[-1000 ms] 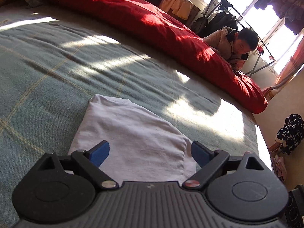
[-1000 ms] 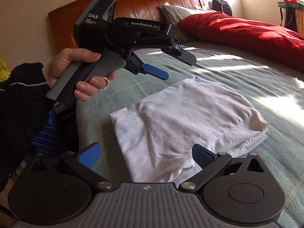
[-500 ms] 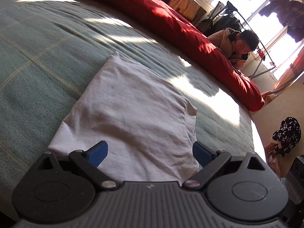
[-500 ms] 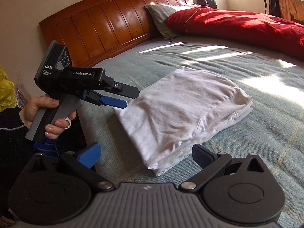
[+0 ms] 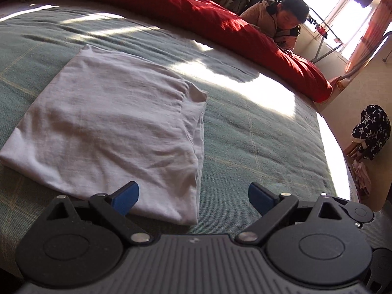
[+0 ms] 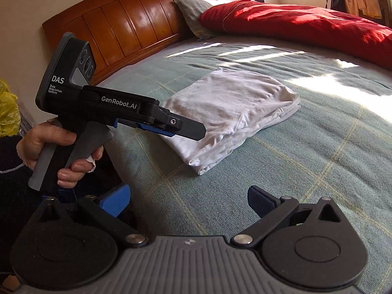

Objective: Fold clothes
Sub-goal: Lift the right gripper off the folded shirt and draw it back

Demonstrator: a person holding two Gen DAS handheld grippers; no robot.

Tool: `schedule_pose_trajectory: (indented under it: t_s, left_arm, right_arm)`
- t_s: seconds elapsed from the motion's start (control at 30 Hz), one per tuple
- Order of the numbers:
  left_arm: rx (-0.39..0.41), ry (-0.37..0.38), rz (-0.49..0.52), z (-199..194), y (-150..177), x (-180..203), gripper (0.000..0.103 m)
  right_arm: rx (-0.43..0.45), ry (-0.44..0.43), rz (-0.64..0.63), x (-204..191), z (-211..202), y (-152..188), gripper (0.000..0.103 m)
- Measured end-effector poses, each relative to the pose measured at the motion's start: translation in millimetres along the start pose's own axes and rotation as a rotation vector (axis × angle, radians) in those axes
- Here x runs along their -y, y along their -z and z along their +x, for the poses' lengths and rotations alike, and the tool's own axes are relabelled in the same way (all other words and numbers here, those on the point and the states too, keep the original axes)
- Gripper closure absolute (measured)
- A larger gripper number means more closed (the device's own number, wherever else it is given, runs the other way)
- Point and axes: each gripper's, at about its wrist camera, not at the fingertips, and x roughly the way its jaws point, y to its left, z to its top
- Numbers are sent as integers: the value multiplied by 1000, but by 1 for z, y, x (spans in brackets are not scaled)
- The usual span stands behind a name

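Two black hand-held grippers with blue pads fill the near edge of the views. The left hand-held gripper [image 5: 193,196] has its jaws spread wide with nothing between them; its left blue pad [image 5: 125,197] sits over the near edge of a folded white cotton garment [image 5: 110,122], though whether it touches the cloth cannot be told. The right hand-held gripper [image 6: 188,201] is likewise spread apart and empty, hovering above the bed's near side, clear of the garment. In the right wrist view the left tool appears from the side, held by a hand [image 6: 58,152] around its grey grip, its fingers pointing toward the near corner of the garment.

Just beyond, the garment lies flat on a green woven bedspread with thin pale check lines [image 5: 257,142]. It is folded into a rough rectangle of several layers, the stacked edges showing along its right side, with light creases across the top.

Farther on, patches of bright sunlight fall across the bedspread. A rolled red quilt [image 5: 220,24] runs along the far side of the bed, and a grey-green pillow [image 6: 193,14] lies by a glossy brown wooden headboard [image 6: 137,27]. Behind the quilt, a person in a tan jacket [image 5: 276,22] leans at the bed's edge. Past them stand a clothes rack [image 5: 318,29] and a bright window [image 5: 340,2].
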Motion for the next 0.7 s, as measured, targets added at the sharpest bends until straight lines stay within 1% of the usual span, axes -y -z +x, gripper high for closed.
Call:
schedule_pose_trajectory:
  t_s: [0.07,0.13,0.27,0.37,0.47,0.6,0.7]
  left_arm:
    - [-28,4,15,11,7,9,7]
    - [-46,-12,28,18,13,16,7]
    - [-52,-16,26,13,16,22,7]
    - [-19,4,36,5,5,28,7]
    - [22,-5,42,5,-13,33,7]
    - [49,-18,24,23,-37,31,7]
    - [53,-38,-1,39,-49,24,7]
  right_arm:
    - [-17,1,10,2,-3,3,0]
    - [-15,12,12,2,-9,7,0]
    - [-12,29,15,4,-18,12,0]
    - [-9,35,30,8,-21,16,0]
    - [-8,40,50,12,-21,19,0]
    - [-11,51,59,15,-22,21,0]
    - [-8,62,66,20,-23,22,0]
